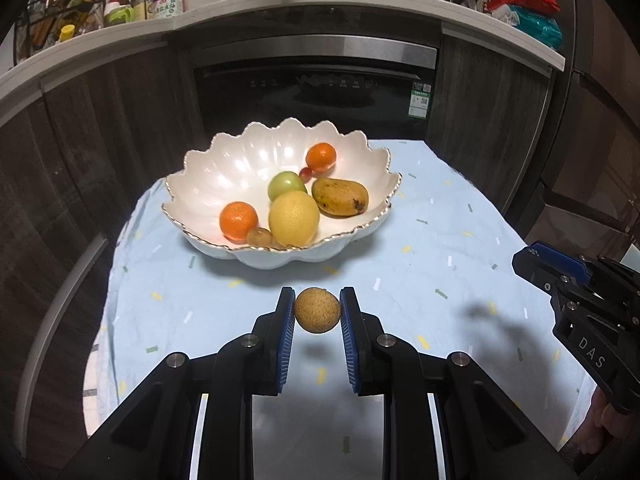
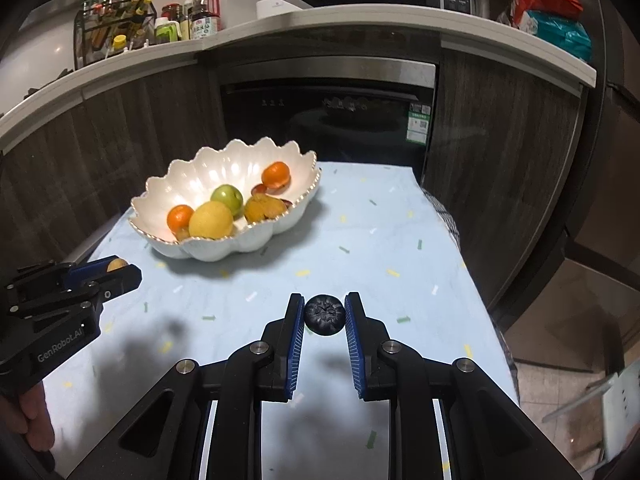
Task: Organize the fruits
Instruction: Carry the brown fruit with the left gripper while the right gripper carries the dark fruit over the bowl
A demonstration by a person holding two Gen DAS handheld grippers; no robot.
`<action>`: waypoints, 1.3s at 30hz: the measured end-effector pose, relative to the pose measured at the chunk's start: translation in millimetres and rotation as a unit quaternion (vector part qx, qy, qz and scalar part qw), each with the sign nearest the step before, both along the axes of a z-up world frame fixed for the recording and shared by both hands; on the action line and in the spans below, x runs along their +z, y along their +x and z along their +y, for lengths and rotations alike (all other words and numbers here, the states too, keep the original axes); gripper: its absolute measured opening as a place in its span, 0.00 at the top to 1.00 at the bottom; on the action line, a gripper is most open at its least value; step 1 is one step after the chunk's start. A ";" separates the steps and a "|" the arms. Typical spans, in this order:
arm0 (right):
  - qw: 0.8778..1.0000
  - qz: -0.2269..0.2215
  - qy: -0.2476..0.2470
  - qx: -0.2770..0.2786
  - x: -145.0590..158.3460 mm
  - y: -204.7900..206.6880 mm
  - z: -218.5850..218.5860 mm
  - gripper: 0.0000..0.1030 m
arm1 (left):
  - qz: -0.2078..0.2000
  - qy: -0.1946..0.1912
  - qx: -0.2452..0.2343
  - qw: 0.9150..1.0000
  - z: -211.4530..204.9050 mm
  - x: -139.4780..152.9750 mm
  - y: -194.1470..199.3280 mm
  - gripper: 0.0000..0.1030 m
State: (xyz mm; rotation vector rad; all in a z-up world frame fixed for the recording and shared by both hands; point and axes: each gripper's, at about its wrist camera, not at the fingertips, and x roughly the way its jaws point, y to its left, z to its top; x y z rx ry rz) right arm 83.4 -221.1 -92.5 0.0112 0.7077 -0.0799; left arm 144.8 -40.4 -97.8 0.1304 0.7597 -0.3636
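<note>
Sitting between closed fingers — longan, blueberry.

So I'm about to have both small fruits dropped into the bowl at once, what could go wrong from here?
1. The brown round fruit and the dark berry are each pinched only at the fingers' tips, so either may slip out and roll on the cloth.
2. The bowl is crowded on its near side; a drop onto the yellow fruit could bounce out.
</note>
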 end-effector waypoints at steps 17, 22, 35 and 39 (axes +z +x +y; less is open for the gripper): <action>0.999 -0.037 -0.013 0.028 43.8 17.8 20.7 0.79 | -0.028 -0.016 0.024 0.999 24.7 32.3 3.1 0.78; 0.998 -0.047 -0.014 0.037 54.3 26.4 26.9 0.79 | -0.037 -0.019 0.032 0.999 31.6 41.7 7.7 0.78; 0.996 -0.061 -0.016 0.056 74.2 59.0 37.4 0.79 | -0.051 -0.021 0.050 0.997 41.2 59.2 32.8 0.78; 0.996 -0.063 -0.016 0.060 76.1 71.2 38.8 0.79 | -0.055 -0.020 0.054 0.997 43.5 62.4 43.8 0.78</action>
